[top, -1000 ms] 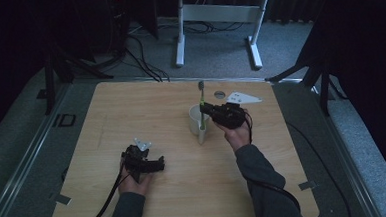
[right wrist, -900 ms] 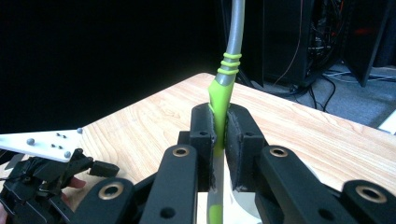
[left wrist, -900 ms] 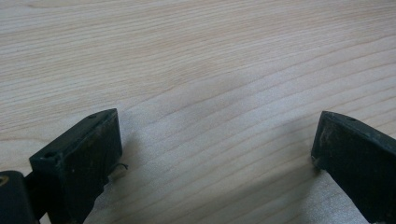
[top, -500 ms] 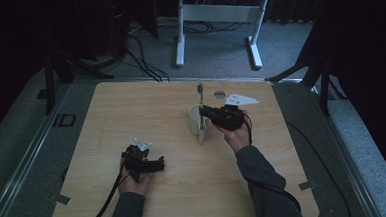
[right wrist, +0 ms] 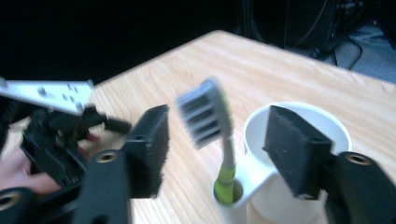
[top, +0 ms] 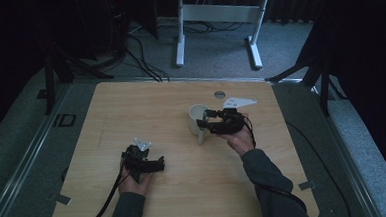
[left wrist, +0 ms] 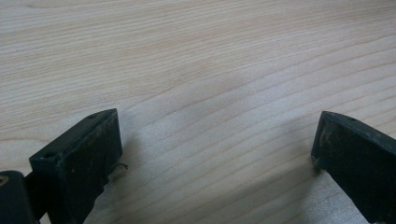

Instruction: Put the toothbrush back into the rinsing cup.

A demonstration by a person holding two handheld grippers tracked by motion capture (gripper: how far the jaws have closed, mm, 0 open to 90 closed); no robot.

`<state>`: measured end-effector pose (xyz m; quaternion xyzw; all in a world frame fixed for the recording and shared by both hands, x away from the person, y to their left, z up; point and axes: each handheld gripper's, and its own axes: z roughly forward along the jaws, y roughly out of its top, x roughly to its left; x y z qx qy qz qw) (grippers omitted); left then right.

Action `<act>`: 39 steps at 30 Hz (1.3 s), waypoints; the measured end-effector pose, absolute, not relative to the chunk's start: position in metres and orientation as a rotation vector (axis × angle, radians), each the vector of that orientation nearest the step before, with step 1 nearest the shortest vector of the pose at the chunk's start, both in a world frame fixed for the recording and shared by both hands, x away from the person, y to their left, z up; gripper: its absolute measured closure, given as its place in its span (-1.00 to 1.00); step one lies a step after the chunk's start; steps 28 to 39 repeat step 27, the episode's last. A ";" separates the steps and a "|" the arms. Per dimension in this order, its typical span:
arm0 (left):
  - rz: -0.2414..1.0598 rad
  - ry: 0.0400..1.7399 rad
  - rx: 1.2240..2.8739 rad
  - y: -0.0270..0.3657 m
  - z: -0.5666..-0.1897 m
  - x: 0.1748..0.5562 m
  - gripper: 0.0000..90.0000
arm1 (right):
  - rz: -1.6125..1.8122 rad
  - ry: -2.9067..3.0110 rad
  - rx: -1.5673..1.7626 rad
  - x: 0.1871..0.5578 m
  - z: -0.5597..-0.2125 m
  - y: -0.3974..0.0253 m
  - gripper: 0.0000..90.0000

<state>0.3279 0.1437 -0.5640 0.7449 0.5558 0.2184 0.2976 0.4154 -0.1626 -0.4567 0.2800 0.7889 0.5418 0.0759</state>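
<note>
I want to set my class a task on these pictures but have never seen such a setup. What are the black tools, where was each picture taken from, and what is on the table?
A person sits at a wooden table holding a two-jaw tool in each hand. The high view looks down from above. The left claw rests open near the person; its own camera looks along its jaws at bare wood. The right claw is at a white cup. Its camera shows its jaws open on either side of a toothbrush, which stands upright in a holder on the cup's side. Neither claw holds anything.
</note>
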 end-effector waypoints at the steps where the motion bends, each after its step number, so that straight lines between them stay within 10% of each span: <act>1: 0.581 1.477 1.980 0.144 -0.564 0.328 -0.96 | 1.612 2.368 0.845 0.415 -0.458 -0.163 -0.19; 39: 0.581 1.477 1.980 0.144 -0.564 0.328 -0.96 | 1.578 2.401 0.904 0.416 -0.468 -0.179 -0.22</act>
